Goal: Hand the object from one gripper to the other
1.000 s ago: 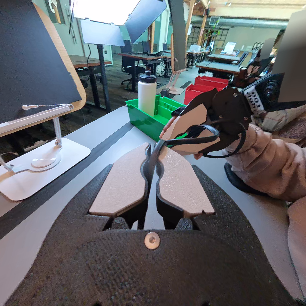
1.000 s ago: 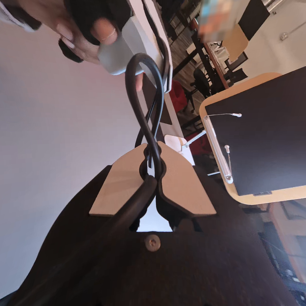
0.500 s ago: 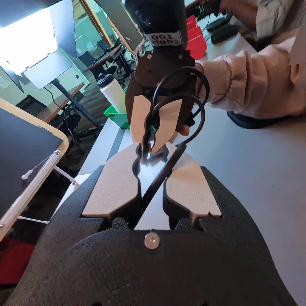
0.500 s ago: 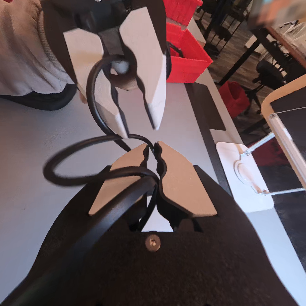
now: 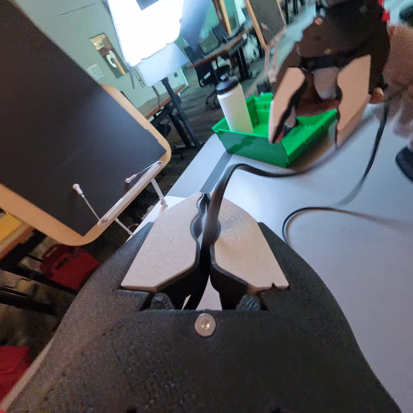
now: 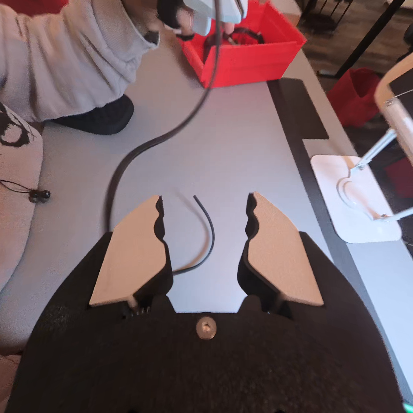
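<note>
A long black cable [image 5: 225, 178] is pinched between the fingers of my left gripper [image 5: 206, 196], which is shut on it. The cable runs up and right, then loops loosely over the grey table [image 5: 335, 257]. My right gripper [image 5: 307, 140] shows farther off, open, in front of the green bin. In the right wrist view my right gripper [image 6: 205, 196] is open and empty. The cable [image 6: 156, 140] curves past its left finger, and a thin cable end [image 6: 209, 223] lies between the jaws without touching them. The left gripper [image 6: 218, 20] holds the cable at the top.
A green bin [image 5: 257, 147] with a white bottle [image 5: 235, 109] stands at the table's far edge. A red bin [image 6: 245, 64] holds more cable. A black board on a stand [image 5: 55, 134] with a white base [image 6: 353, 201] sits beside the table. A person's sleeve [image 6: 67, 55] is at the left. My hands' fingertips stand some 15 cm from each other.
Half a second ago the right gripper was shut on the cable and the left jaws stood apart. Now the left is shut on it, and the right has opened and drawn away.
</note>
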{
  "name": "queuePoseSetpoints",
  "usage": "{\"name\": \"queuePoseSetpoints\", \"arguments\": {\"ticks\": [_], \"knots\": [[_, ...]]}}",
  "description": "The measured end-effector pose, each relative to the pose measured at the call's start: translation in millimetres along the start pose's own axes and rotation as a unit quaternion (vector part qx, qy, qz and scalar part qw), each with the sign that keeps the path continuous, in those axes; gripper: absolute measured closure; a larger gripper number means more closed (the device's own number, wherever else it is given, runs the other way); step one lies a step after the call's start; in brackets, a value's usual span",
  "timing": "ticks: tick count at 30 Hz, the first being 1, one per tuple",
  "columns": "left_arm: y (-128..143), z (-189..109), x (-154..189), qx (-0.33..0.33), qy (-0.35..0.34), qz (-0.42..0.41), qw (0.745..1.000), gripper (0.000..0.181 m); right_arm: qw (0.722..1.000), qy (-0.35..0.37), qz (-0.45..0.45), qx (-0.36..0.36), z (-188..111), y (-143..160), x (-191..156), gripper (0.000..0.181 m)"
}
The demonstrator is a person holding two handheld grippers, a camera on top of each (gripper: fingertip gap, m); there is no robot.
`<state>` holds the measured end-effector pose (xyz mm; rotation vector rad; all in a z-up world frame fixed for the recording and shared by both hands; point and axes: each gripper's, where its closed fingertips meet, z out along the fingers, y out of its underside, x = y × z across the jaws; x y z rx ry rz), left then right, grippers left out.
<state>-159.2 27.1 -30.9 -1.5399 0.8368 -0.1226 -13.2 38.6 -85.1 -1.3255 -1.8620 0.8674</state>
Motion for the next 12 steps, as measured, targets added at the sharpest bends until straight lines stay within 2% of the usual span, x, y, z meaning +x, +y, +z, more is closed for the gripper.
{"name": "queuePoseSetpoints", "arguments": {"ticks": [2, 5, 8, 12], "knots": [[-1, -14, -17, 0.023, 0.001, -0.058, 0.998, 0.180, 0.999, 0.006, 0.005, 0.045, -27, -10, 2, 0.111], [1, -16, -15, 0.028, 0.016, -0.069, 0.997, 0.180, 0.996, 0.019, 0.001, 0.083, -47, -20, 2, 0.115], [1, 0, 5, 0.016, 0.042, -0.051, 0.998, 0.180, 0.998, 0.018, -0.009, 0.067, -38, -21, -1, 0.114], [-6, 15, 28, 0.015, 0.058, -0.036, 0.998, 0.180, 1.000, 0.002, -0.022, 0.015, -4, -15, -9, 0.111]]}}
